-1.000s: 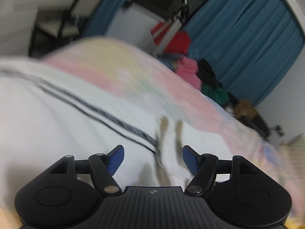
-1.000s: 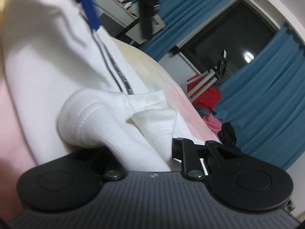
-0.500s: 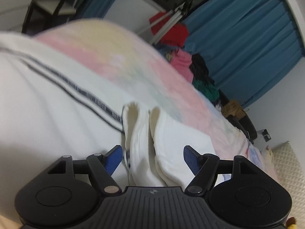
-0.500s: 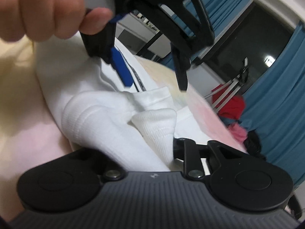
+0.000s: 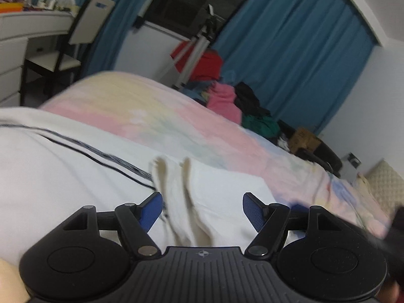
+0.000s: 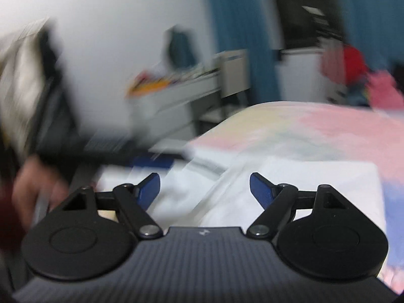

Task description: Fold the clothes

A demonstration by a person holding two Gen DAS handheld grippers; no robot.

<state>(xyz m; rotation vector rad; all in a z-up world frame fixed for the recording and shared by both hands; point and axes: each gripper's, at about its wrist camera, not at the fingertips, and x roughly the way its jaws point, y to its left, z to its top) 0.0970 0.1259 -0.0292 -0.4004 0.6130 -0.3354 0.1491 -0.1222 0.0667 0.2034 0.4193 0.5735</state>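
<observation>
Your white garment point(image 5: 75, 176) lies spread on the bed point(image 5: 176, 116), filling the left wrist view from 9 o'clock down to 6 o'clock, with its dark stripe point(image 5: 101, 154) running across it and a ribbed cuff point(image 5: 176, 197) standing up in soft folds between the tips of your left gripper point(image 5: 200, 208). That gripper's fingers are well apart and grip nothing; the cuff sits between them untouched. Your right gripper point(image 6: 204, 189) is opening, its fingers already wide with only cloth lying below them, nothing pinched, and the right wrist view is heavily smeared, so how the fold under it has settled cannot be told. Your hand point(image 6: 30, 189) shows at 9 o'clock there. The risk, as I judge it, is that the loose cuff flops out of place once released, leaving a lump that spoils a flat fold. If you close the left fingers now you may catch both the cuff and the layer beneath, dragging the whole garment. The pile of clothes point(image 5: 227, 98) at 1 o'clock is well clear.
</observation>
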